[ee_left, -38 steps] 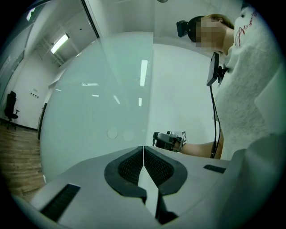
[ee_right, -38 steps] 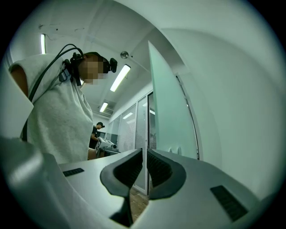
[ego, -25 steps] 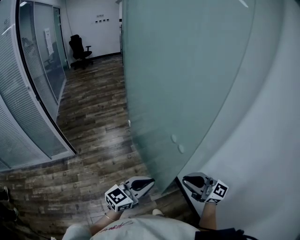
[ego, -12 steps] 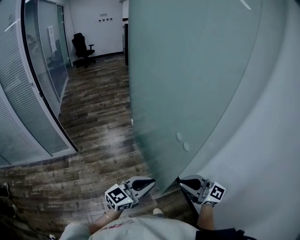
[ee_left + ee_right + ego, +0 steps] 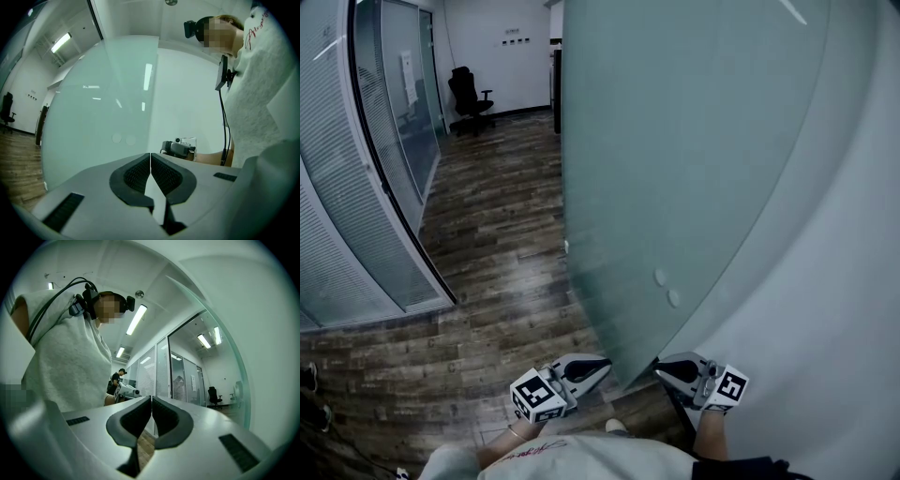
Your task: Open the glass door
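The door [image 5: 675, 169] stands swung open, its free edge between the left gripper [image 5: 600, 364] and right gripper [image 5: 660, 368], both closed tight and empty, seemingly to push rather than clamp.

Your left gripper [image 5: 602, 364] left of the door [image 5: 675, 169] edge, your right gripper [image 5: 661, 369] right of it beside the wall [image 5: 834, 328], partition [image 5: 347, 216] at far left, chair [image 5: 471, 94] on the floor [image 5: 487, 244] far ahead.
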Tool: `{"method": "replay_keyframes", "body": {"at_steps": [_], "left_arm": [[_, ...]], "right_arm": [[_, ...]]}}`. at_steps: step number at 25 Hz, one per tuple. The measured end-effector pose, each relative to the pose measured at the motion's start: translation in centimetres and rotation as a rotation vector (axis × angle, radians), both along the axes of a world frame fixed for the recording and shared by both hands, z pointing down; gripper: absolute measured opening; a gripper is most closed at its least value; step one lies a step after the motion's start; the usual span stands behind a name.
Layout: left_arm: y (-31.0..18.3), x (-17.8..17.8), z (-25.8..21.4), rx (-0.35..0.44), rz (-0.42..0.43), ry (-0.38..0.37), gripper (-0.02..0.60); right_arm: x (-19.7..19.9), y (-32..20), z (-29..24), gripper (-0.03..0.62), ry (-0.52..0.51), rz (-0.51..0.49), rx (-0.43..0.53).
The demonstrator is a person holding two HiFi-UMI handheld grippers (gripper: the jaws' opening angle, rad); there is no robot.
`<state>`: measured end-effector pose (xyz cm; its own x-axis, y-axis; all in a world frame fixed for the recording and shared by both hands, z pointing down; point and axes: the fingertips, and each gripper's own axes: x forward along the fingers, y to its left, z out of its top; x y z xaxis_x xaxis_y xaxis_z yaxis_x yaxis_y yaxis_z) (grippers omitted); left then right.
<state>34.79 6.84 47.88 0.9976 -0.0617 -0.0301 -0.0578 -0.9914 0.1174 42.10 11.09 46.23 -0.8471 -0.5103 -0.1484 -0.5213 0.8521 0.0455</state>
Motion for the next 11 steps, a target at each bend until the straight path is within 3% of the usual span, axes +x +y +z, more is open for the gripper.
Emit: {"method": "replay_keyframes", "body": {"at_steps": [11], "left_arm": [[0.2,1.1,0.0,-0.014,0.001,0.005,0.018]], "right_arm": [[0.2,0.2,-1.2,0.025,-0.017,-0.022,0.028]]}}
